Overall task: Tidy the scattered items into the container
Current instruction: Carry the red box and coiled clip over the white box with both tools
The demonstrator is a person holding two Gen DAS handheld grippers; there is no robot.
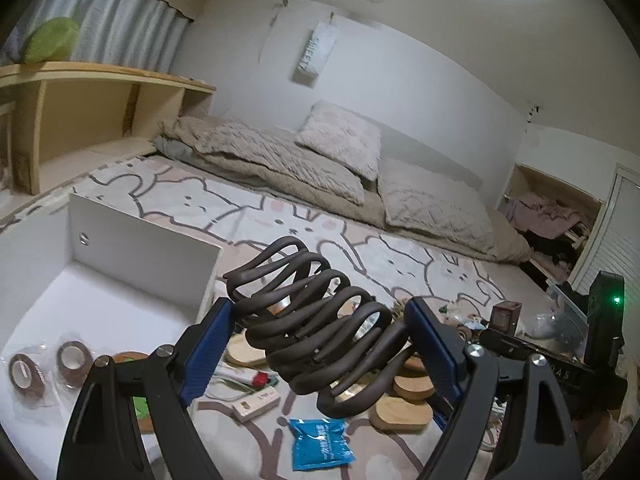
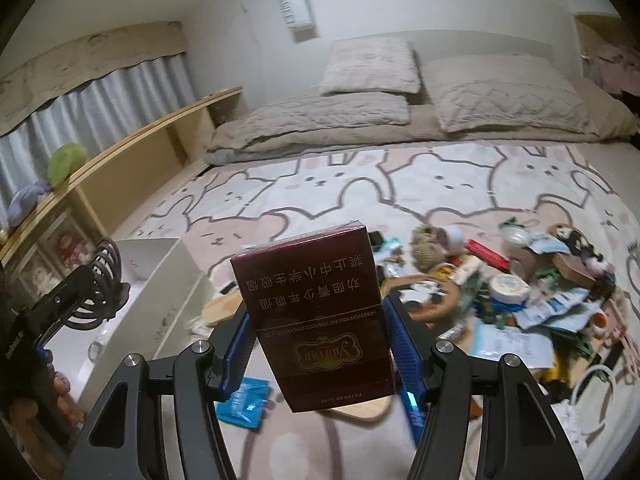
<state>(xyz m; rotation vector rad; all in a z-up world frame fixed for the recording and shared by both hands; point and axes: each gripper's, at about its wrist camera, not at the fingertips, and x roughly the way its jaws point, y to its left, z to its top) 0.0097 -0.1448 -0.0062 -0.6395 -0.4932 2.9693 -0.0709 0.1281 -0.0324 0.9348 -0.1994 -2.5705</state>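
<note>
My left gripper (image 1: 320, 336) is shut on a large dark brown hair claw clip (image 1: 316, 324) and holds it in the air just right of the white open box (image 1: 140, 248). The box holds two rolls of brown tape (image 1: 72, 358). My right gripper (image 2: 320, 340) is shut on a dark red cigarette pack (image 2: 316, 308) held upright above the bunny-print bedspread (image 2: 440, 184). In the right wrist view the left gripper (image 2: 76, 300) with the claw clip (image 2: 106, 280) is over the white box (image 2: 160, 280).
Scattered items lie on the bedspread: a blue sachet (image 1: 320, 442), wooden oval pieces (image 1: 400, 412), a white stick-shaped box (image 1: 256, 400), and a dense pile of small things (image 2: 520, 292) at the right. Pillows and a beige blanket (image 2: 360, 116) lie behind. A wooden shelf (image 1: 100, 92) runs along the left.
</note>
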